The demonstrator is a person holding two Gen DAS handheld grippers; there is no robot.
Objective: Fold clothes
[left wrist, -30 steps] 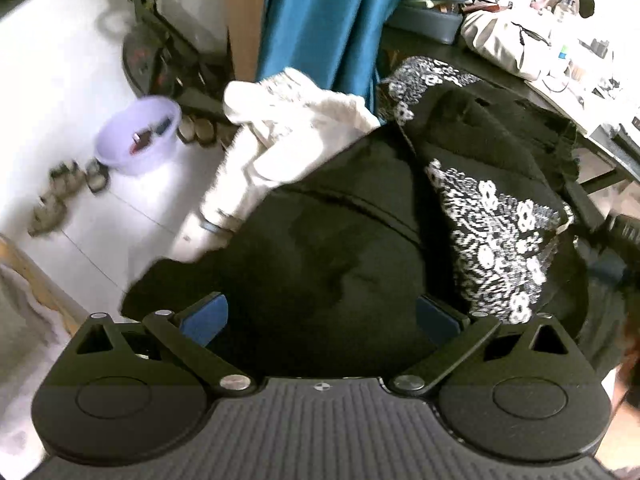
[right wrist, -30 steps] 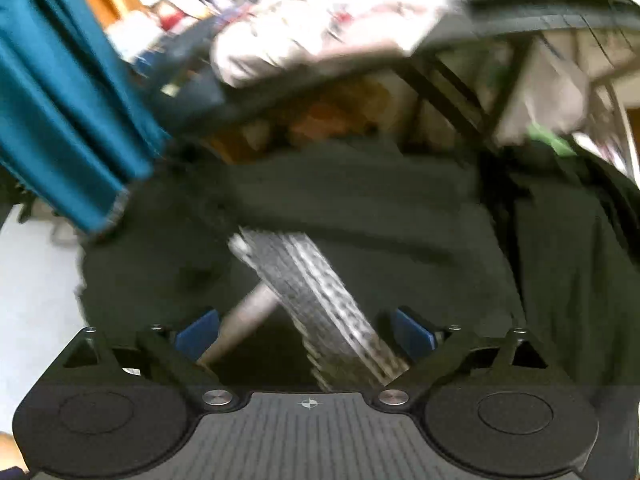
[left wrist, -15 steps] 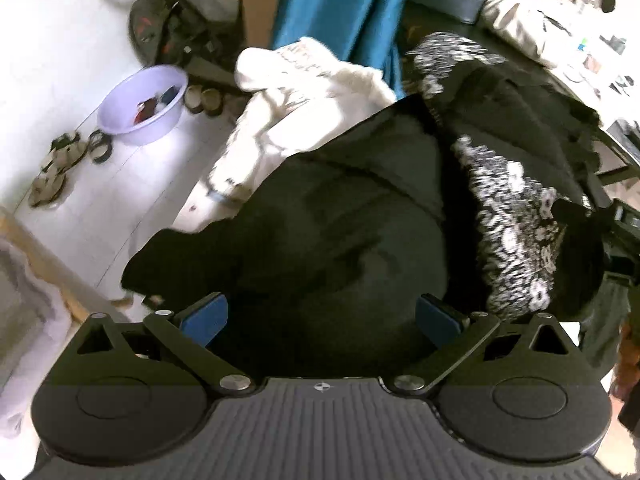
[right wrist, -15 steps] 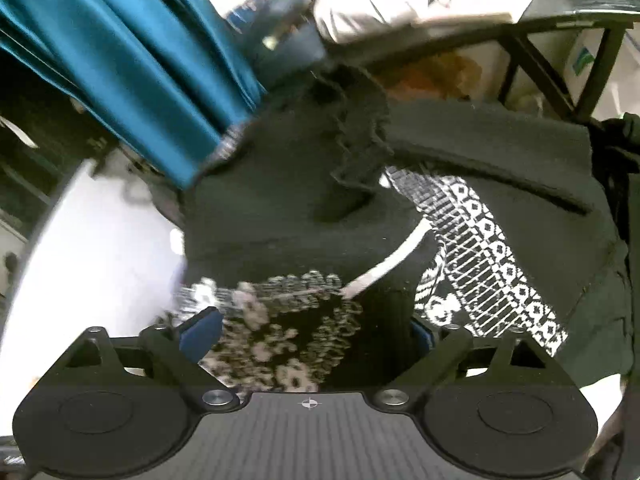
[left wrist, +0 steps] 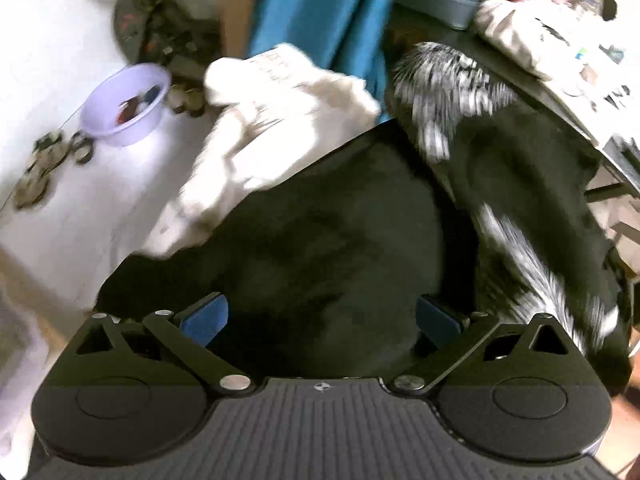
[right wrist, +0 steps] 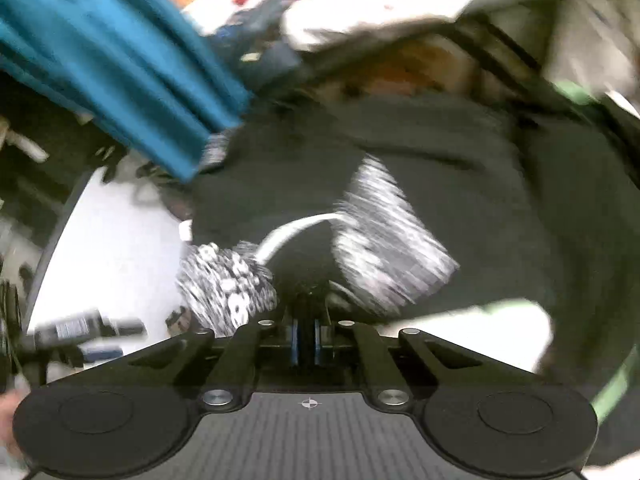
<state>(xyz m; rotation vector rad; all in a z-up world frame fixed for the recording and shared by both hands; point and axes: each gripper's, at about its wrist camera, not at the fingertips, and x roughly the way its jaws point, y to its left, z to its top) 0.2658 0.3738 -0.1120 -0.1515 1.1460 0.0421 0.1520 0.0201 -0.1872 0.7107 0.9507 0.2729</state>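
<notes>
- The left gripper has its jaws wide apart, blue pads on either side, holding nothing; it hangs over a black garment that fills the near middle of the left wrist view.
- A white garment lies at the black one's far left edge, touching it; a black-and-white patterned piece — blurred — sits at the far right and runs down the right side.
- The right gripper has its jaws brought together on dark cloth of the black garment; fabric rises straight out from between the pads.
- Just beyond the right gripper, a patterned bunch hangs on the left and a blurred patterned band on the right, with a white cord arching between them.
- A teal curtain hangs at the far side; a lilac basin stands on the white floor at far left.
- A cluttered bench lies far right.
</notes>
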